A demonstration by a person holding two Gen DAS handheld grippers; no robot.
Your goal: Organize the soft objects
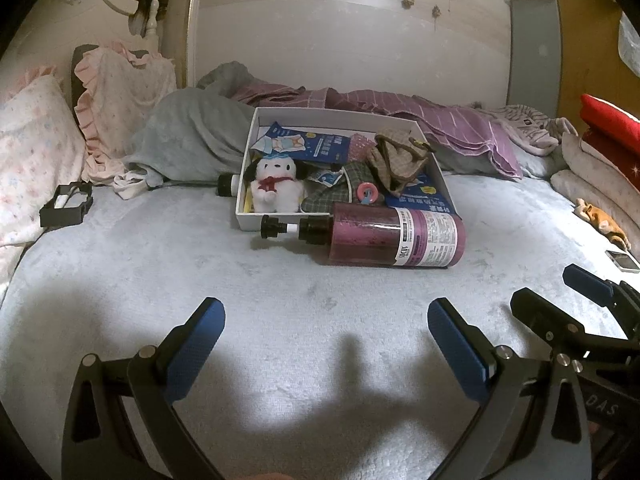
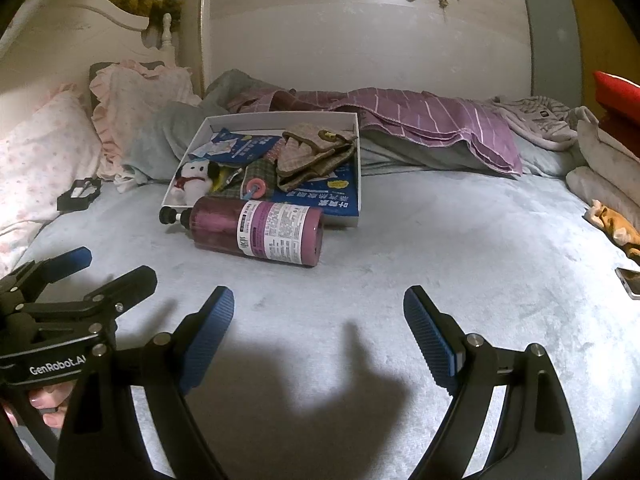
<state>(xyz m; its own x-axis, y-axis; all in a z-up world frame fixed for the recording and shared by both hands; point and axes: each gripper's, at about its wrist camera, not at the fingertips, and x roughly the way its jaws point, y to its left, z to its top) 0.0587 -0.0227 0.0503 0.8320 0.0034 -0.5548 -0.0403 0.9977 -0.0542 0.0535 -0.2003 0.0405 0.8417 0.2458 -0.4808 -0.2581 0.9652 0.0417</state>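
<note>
A white box (image 1: 249, 152) (image 2: 357, 152) lies on the bed, holding a white plush dog (image 1: 276, 186) (image 2: 195, 179), a brown checked fabric pouch (image 1: 398, 160) (image 2: 316, 152), blue packets and a pink tape roll (image 1: 368, 193). A purple pump bottle (image 1: 384, 236) (image 2: 260, 230) lies on its side against the box's near edge. My left gripper (image 1: 326, 320) stands open over bare bedspread, well short of the bottle. My right gripper (image 2: 319, 308) is also open with nothing between its fingers. Each gripper shows at the edge of the other's view.
Floral pillows (image 1: 36, 152) (image 2: 44, 160) lie at the left by a black frame (image 1: 66, 204). Grey and purple striped blankets (image 1: 460, 120) (image 2: 432, 124) pile behind the box. At the right are a small orange plush (image 1: 600, 220) (image 2: 614, 226), a phone (image 2: 630, 280) and a red cushion (image 1: 612, 120).
</note>
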